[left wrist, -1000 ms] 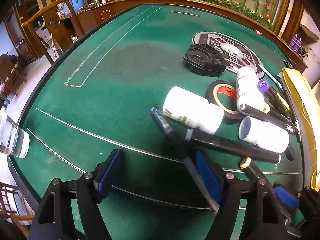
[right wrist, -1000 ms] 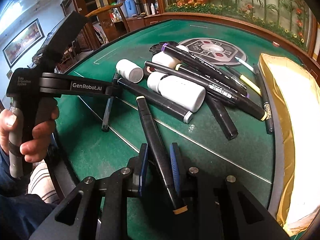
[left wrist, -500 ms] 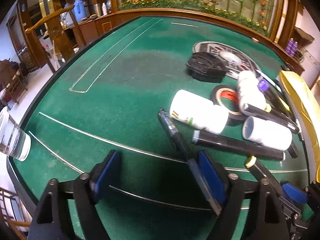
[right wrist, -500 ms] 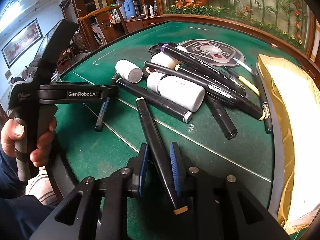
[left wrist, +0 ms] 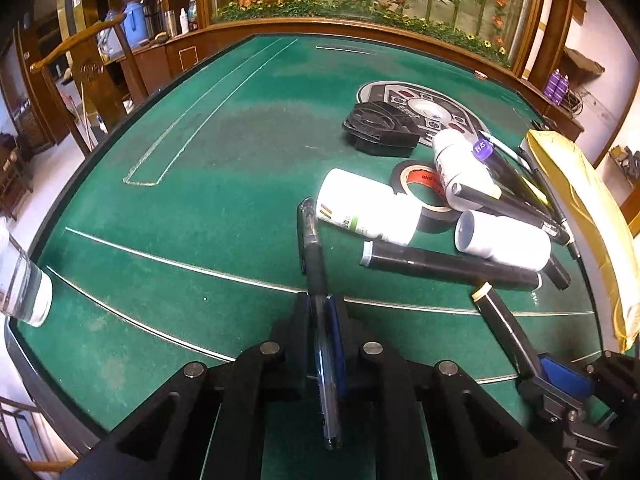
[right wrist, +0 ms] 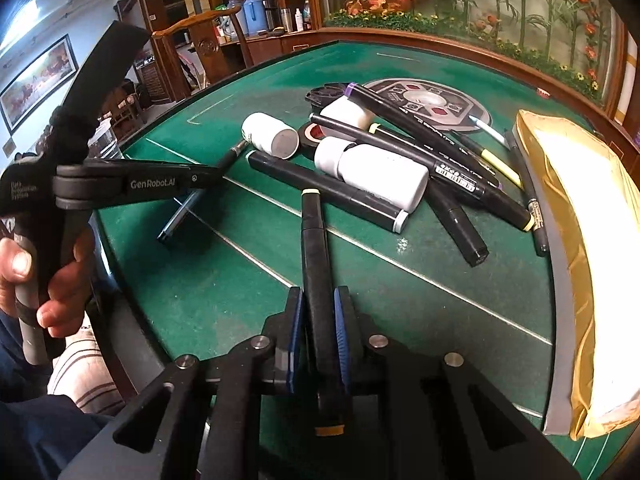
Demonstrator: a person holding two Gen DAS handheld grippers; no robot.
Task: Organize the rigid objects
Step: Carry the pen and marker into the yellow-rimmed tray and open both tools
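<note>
My left gripper (left wrist: pixel 322 312) is shut on a black ballpoint pen (left wrist: pixel 310 248) that points away toward the pile; the pen also shows in the right wrist view (right wrist: pixel 188 204) under the left gripper's body (right wrist: pixel 132 184). My right gripper (right wrist: pixel 320 304) is shut on a thick black marker (right wrist: pixel 314 240) with a cream cap, also visible in the left wrist view (left wrist: pixel 504 328). The pile on the green table (left wrist: pixel 200 208) holds white bottles (left wrist: pixel 368 208) (right wrist: pixel 372 172), a black tape roll (left wrist: pixel 420 184) and several black markers (right wrist: pixel 440 156).
A gold padded envelope (right wrist: pixel 576 240) lies along the right table edge. A black plastic piece (left wrist: pixel 380 128) and a round patterned disc (left wrist: pixel 424 108) sit at the back. A glass jar (left wrist: pixel 20 288) stands at the left edge. A wooden chair (left wrist: pixel 88 80) stands beyond.
My left gripper has closed from wide open onto the ballpoint pen. The right gripper keeps its hold on the marker, barely moved.
</note>
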